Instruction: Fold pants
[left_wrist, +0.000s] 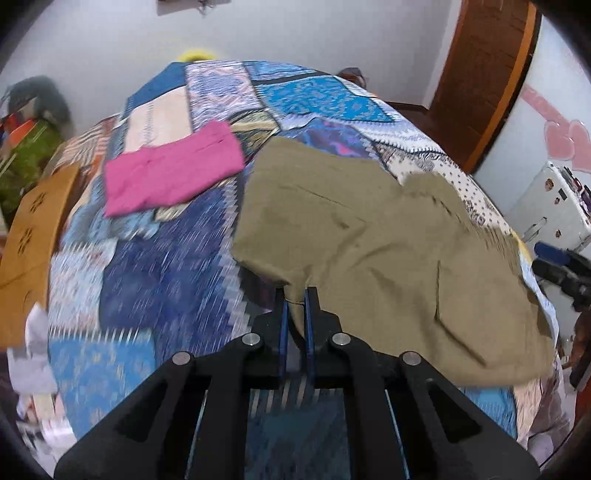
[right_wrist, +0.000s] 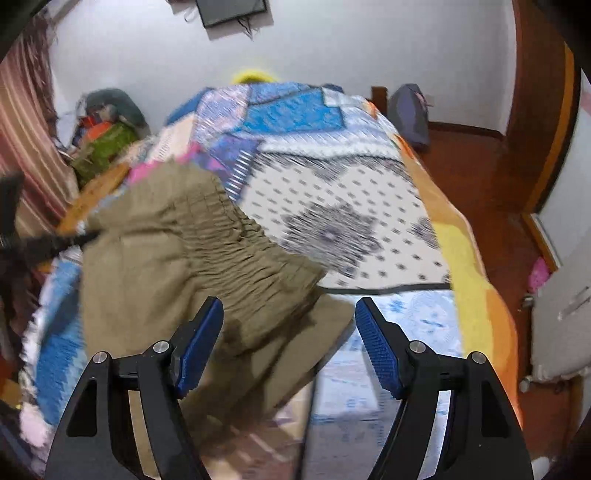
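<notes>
Olive-khaki pants (left_wrist: 376, 236) lie spread on the patchwork bedspread (left_wrist: 155, 280). My left gripper (left_wrist: 295, 295) is shut on the near left edge of the pants, with cloth pinched between its blue pads. In the right wrist view the pants (right_wrist: 192, 266) show their gathered elastic waistband, which runs across the middle of the frame. My right gripper (right_wrist: 290, 314) is open and empty, just above the near corner of the pants. It also shows at the right edge of the left wrist view (left_wrist: 565, 269).
A folded pink garment (left_wrist: 173, 170) lies on the bed beyond the pants. A wooden bed frame (left_wrist: 33, 229) runs along the left. A white case (left_wrist: 550, 206) and a wooden door (left_wrist: 484, 74) stand to the right. Bags (right_wrist: 107, 136) are piled in the far left corner.
</notes>
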